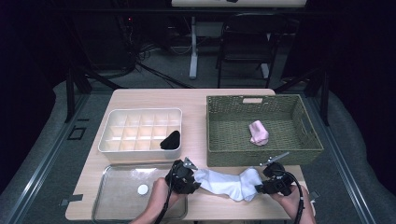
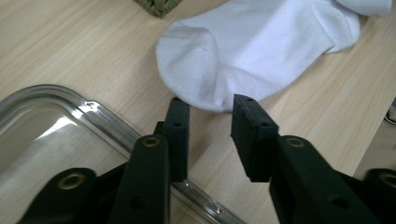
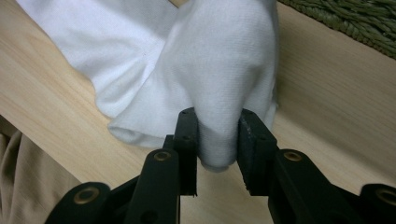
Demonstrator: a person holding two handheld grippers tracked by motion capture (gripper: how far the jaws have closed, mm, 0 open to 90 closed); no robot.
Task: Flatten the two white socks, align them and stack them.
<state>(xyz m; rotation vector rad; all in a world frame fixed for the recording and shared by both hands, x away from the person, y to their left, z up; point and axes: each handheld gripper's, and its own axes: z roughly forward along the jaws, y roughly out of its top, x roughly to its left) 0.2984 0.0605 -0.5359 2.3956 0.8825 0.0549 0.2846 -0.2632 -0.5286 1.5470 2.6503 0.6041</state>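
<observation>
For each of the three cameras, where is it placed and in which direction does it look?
High view: above the person's side, facing forward and down on the table; both hands, left gripper, right gripper.
Left gripper view: on the left gripper, looking along its parted jaws at the white sock's rounded end and clear tray.
Right gripper view: on the right gripper, jaws pinching a sock fold.
All three share the white sock.

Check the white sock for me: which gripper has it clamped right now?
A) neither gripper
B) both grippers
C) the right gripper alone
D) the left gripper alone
C: in the right gripper view the right gripper pinches a bunched fold of the white sock between its jaws, while in the left gripper view the left gripper stands open, its pads just short of the sock's rounded end.
</observation>
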